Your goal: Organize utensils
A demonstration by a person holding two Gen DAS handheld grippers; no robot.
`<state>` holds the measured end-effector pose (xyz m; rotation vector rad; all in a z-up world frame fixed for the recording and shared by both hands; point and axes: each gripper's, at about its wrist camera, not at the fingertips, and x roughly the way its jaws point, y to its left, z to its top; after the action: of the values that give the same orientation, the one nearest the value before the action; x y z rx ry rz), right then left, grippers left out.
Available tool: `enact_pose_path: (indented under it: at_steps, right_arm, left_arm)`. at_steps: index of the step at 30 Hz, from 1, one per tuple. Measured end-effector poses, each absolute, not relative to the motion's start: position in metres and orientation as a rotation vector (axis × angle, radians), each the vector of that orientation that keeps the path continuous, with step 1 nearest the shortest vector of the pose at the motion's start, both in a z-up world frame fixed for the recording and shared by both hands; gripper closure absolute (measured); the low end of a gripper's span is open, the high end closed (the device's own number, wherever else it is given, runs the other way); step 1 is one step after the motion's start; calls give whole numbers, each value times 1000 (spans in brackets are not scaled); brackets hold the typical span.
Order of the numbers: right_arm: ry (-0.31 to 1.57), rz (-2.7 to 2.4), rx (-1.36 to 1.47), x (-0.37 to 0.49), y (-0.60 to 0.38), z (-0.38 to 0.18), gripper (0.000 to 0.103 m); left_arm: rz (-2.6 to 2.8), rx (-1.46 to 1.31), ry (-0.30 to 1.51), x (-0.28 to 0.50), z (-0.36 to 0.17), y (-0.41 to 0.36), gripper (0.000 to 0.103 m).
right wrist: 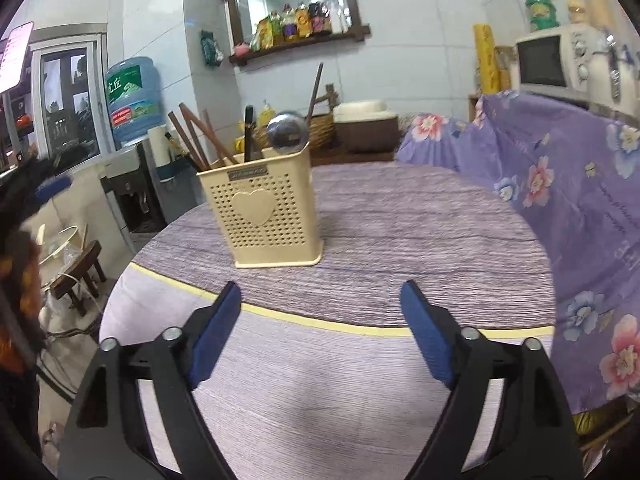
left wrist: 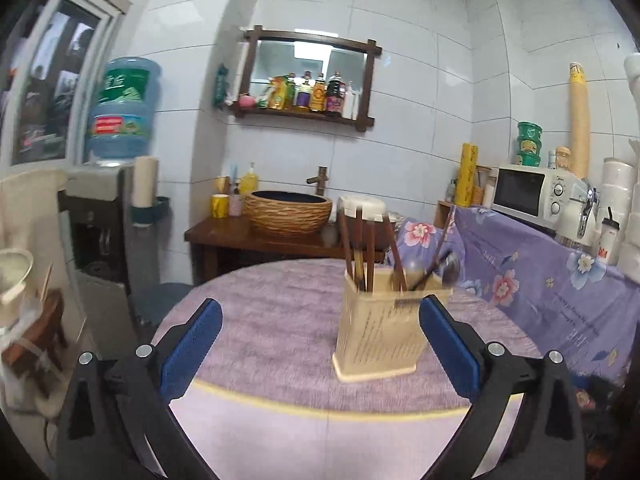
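Your left wrist view looks slightly down across the table (left wrist: 280, 360), close to the holder (left wrist: 380, 336). Your right view faces the holder's (right wrist: 272, 220) heart side from farther back. Both share the mirror wall.

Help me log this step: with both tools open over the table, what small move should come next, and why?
Probably pull both tools back and stop. The chopsticks and ladle already stand in the holder, the left tool and right tool hold nothing, and no loose utensil shows on the table.
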<state>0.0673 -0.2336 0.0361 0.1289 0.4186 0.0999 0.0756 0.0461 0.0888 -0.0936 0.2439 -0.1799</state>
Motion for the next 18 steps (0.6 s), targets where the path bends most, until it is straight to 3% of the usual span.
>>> enact_pose_path:
  at_steps: [4, 9, 18]
  right_arm:
    - [328, 94, 111, 27, -226, 35, 6]
    - [276, 120, 173, -12, -216, 36, 6]
    - [214, 102, 96, -33, -205, 45, 6]
  left_arm:
    - [-119, -55, 247, 34, 58, 34, 5]
    - [-109, -91, 304, 8, 42, 27, 5]
    - [-112, -37, 240, -15, 41, 14, 5]
